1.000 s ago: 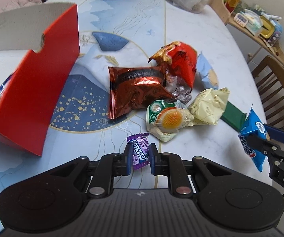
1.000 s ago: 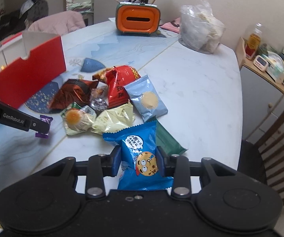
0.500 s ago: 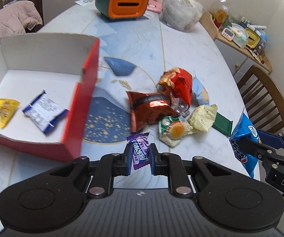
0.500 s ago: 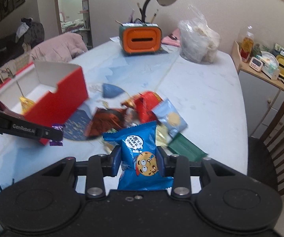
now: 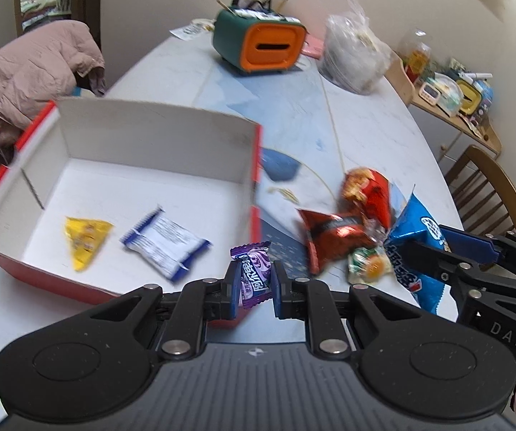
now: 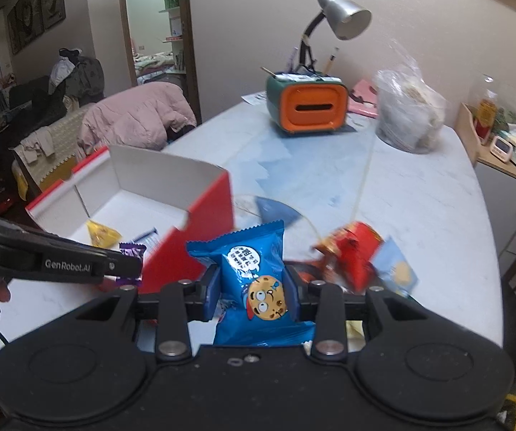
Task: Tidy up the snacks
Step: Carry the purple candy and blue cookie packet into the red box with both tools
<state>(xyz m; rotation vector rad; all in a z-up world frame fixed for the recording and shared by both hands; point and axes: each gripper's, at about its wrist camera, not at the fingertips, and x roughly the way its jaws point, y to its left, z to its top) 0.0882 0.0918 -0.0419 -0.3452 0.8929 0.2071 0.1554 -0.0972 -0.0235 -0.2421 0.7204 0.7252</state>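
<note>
While the left claw (image 5: 254, 289) hangs above the near right corner of the red box (image 5: 256, 179), it's pinching a small purple candy (image 5: 254, 274) between its blue pads, the wrapper standing upright. The right claw (image 6: 252, 296) is clamped on a blue cookie pack (image 6: 251, 280), held up off the bench (image 6: 419, 215) with the cartoon cookie facing the camera. From the left wrist view that same pack (image 5: 414, 251) hangs off to the right, over the pile.

Inside the box, lying flat on the white floor, are a yellow triangle snack (image 5: 84, 239) and a white-and-blue packet (image 5: 166, 242), near each other but apart. To the right of the box on the bench sits the loose pile: a shiny red-brown bag (image 5: 333, 242), a red bag (image 5: 367, 190) behind it, and a green-and-yellow pack (image 5: 369, 267) at the front, all touching or overlapping. A pale blue pack (image 6: 398, 269) lies beside the red bag in the right wrist view. Everything's a bit motion-blurred.
</note>
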